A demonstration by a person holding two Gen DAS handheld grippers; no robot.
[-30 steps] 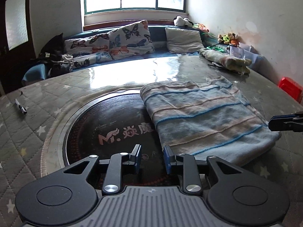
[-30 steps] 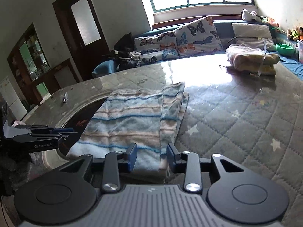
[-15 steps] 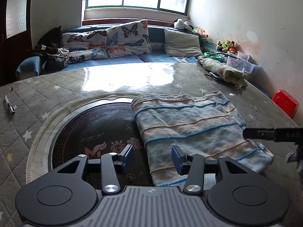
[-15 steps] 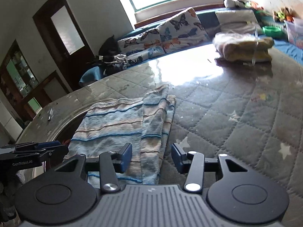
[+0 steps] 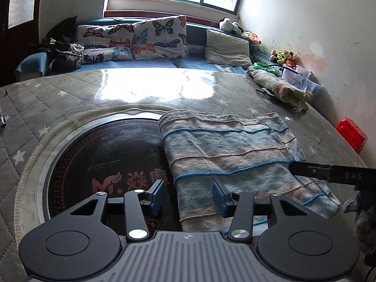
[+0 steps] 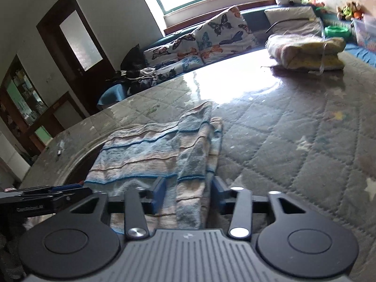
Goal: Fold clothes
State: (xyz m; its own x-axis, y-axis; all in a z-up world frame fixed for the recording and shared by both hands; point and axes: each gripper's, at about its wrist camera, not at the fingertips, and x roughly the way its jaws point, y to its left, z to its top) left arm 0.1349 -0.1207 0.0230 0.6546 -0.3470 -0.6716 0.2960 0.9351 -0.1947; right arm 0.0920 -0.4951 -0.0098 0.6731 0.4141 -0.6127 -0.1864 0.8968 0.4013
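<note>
— Lying where, the striped towel (image 5: 230, 155)?
— Folded on the quilted table (image 5: 70, 89), its near edge between both grippers' jaws.
— Pinched?
— No; left gripper (image 5: 187, 195) and right gripper (image 6: 189, 193) are closing, pads not pressing.

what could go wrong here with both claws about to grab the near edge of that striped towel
The left claw, closing, straddles the striped towel at its left corner; it might catch only the top layer or miss. The right claw, also closing, sits over the folded flap, so layers could split when lifted. Part of the towel overhangs the dark round inset and could drag.
</note>
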